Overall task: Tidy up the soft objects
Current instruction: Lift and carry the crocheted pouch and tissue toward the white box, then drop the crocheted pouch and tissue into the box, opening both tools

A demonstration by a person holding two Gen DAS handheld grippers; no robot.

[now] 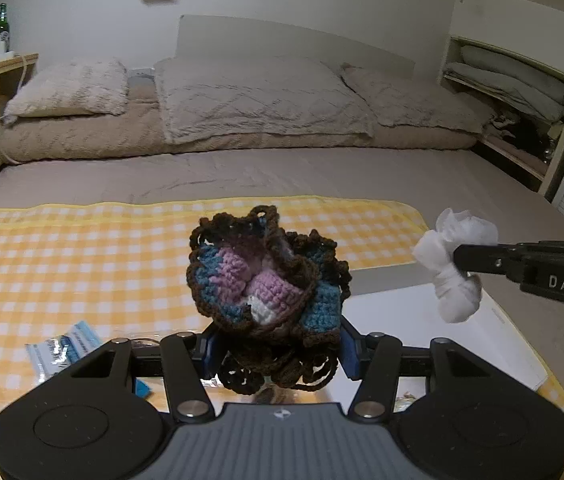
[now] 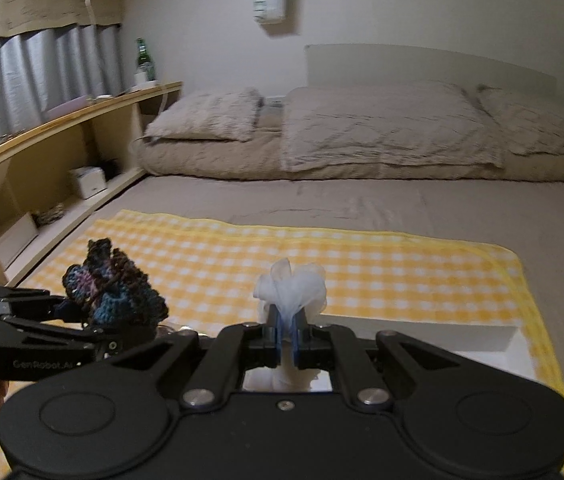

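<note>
above the yellow checked cloth (image 1: 82, 248) spread on a bed, the left gripper (image 1: 278, 348) holds a bunched crochet piece (image 1: 266, 280) of brown, blue, purple and white yarn; its blue-padded jaws stand partly apart and press on the bundle from both sides, with loose brown loops hanging below them. to its right, the right gripper (image 2: 288, 326) has its jaws pinched almost together on a white tissue wad (image 2: 290, 284), which fans out above the pads and bulges below them. in the left wrist view that wad (image 1: 454, 264) hangs off the tip of the other gripper, clear of the cloth. both soft things are held up in the air, near each other but apart. a white tray (image 1: 422, 320) lies on the cloth beneath them, and a blue and white packet (image 1: 66, 348) lies on the cloth at the lower left. pillows (image 1: 70, 88) and folded bedding sit at the head of the bed, and a green bottle (image 1: 1, 28) stands on the wooden shelf (image 2: 62, 120) by the wall.
</note>
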